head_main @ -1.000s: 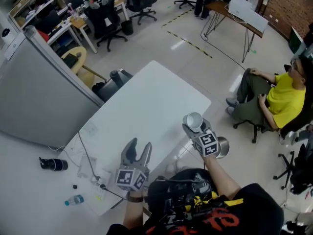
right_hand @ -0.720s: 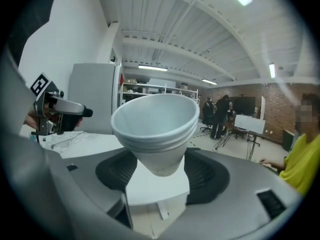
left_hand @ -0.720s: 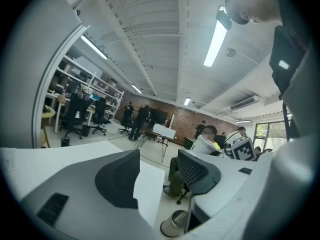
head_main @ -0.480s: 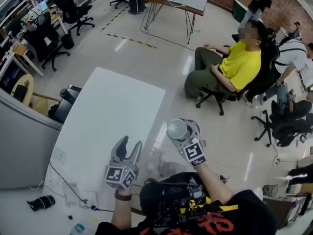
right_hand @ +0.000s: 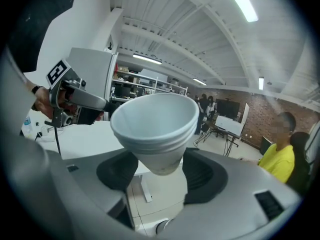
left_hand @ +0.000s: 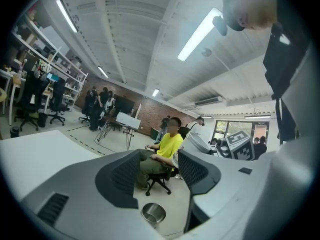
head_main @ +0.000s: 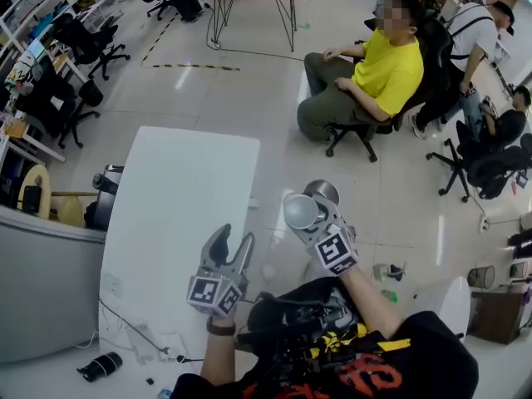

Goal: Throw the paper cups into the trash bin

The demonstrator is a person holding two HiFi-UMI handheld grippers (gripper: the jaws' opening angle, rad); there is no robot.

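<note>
Cups (head_main: 299, 210) clamped in the right gripper (head_main: 305, 217), jaws closing on them near the bin (head_main: 323, 191); left gripper (head_main: 233, 239) jaws gape empty.

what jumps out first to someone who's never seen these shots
The right tool grabs the eye: its jaws are closing on nested white paper cups, held up near a steel trash bin on the floor. The left tool hangs open and empty over the white table, and a person in yellow sits beyond.

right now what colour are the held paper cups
White nested paper cups, clearest in the right gripper view.
</note>
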